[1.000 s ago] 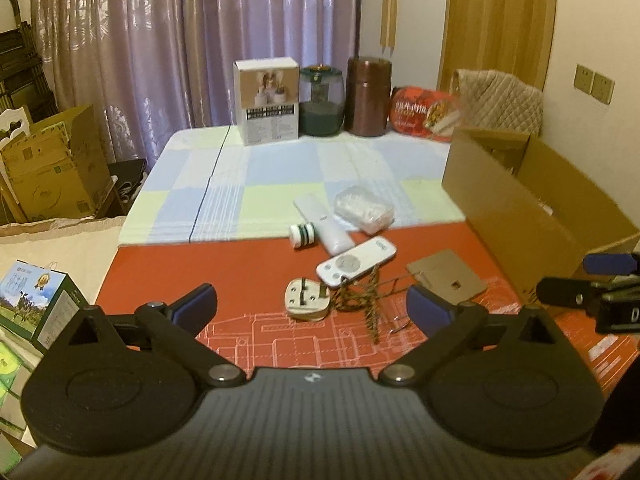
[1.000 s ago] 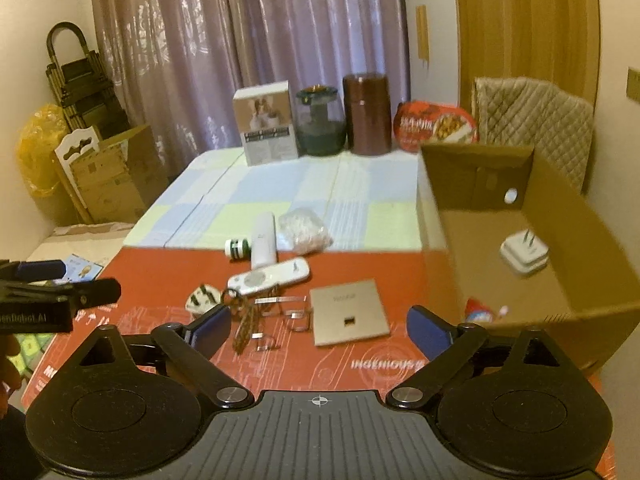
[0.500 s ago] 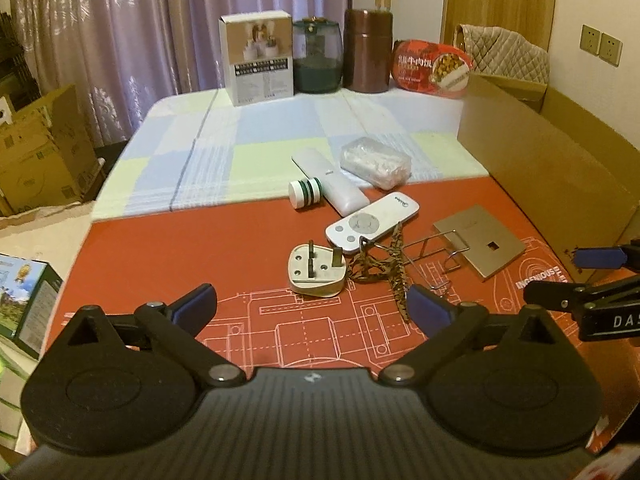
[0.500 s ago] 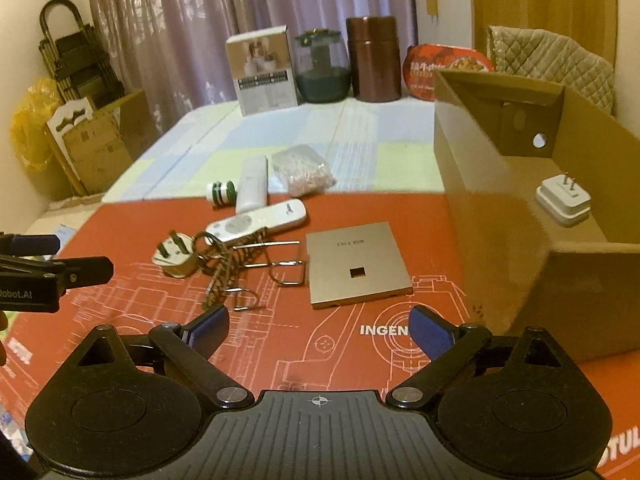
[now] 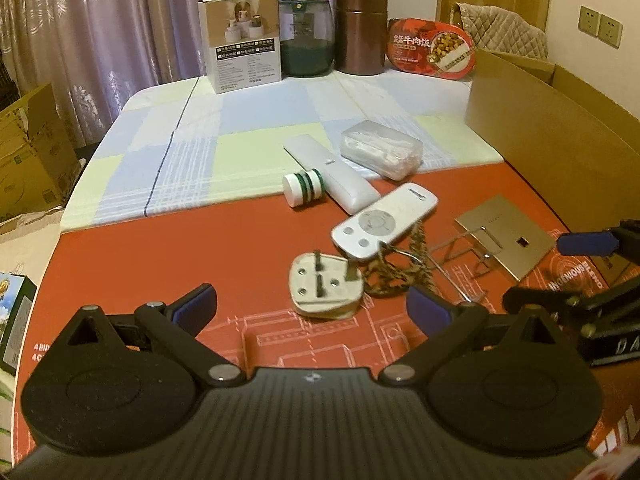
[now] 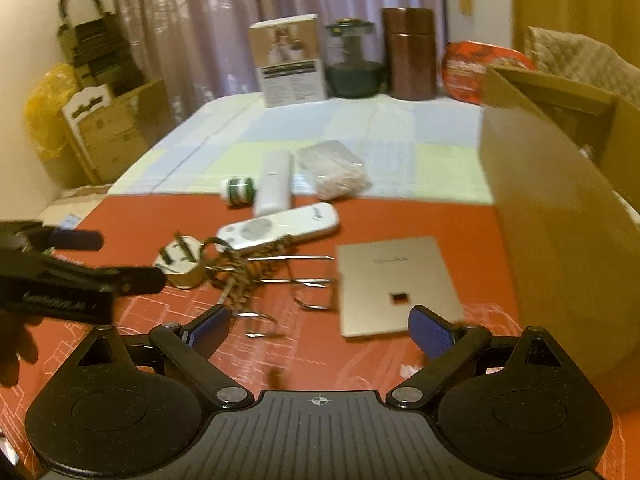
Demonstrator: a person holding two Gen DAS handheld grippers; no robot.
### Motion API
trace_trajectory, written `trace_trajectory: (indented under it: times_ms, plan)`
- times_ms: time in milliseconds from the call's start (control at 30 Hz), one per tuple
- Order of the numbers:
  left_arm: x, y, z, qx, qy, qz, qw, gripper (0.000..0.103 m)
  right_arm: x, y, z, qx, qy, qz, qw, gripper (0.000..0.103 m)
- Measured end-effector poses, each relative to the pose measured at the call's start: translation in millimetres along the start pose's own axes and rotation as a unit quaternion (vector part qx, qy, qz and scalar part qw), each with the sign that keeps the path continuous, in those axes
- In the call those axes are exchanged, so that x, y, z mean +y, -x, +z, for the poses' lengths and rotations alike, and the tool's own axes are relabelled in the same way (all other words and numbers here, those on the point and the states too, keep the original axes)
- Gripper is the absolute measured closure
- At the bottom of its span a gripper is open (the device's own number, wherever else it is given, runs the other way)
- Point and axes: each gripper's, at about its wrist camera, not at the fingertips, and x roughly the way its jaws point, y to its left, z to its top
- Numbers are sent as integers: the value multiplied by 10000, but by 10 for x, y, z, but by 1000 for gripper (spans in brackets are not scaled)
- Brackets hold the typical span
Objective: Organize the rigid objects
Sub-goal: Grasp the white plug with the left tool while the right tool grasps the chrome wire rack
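1. the loose things lie in a cluster on the red mat of the table (image 5: 168, 248): a white plug (image 5: 325, 286) nearest, a white remote (image 5: 384, 226) just behind it, a tangle of wire hooks and chain (image 5: 404, 276) touching both, and a gold plate (image 6: 394, 284) to the right of them.
2. farther back, at the mat's edge, sit a second, longer remote (image 5: 334, 178), a small green-banded cap (image 5: 303, 188) and a clear packet (image 5: 382, 154).
3. the cardboard box (image 6: 560, 216) stands at the right side of the table, beside the plate; it looks like the place the things go.
4. the left tongs (image 5: 310, 308) are released and empty, hovering over the plug; the right tongs (image 6: 320, 326) are likewise spread wide with nothing between them, above the plate's near edge.
5. this reads as the approach to a pick. the plate lies flat, so it likely needs an edge grip; the plug is tangled close to the chain.
6. the right view is blurred, the box's inside is hidden, and the hooks' shape is hard to make out.
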Motion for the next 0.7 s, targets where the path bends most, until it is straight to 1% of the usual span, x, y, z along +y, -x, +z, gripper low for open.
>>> trace_trajectory:
  times_ms: [100,267,400,500,567,633,700]
  plan:
    - [87,-44,9,15,81,8,10000,4,86,-122,31,-57,135,5,9999,10]
    - [191,-98,15,52,249,-50,9997,4,155,-337,101,-24,139,-41,9999,10]
    - [203,-109,24,42,240,-71,9997,4,201,-461,116,49,281,-238,9993,10]
    - [200,-124,28,38,223,-77,9997,4,199,-514,112,73,266,-247,9993,16]
    - [194,-129,29,34,221,-98,9997,4,187,-525,117,41,243,-239,9994,18]
    - [195,-126,33,23,235,-117,9997,4,149,-506,129,5,164,-287,9995,26]
    - [190,-124,44,3,244,-138,9996,4,108,-494,134,-3,62,-313,9995,26]
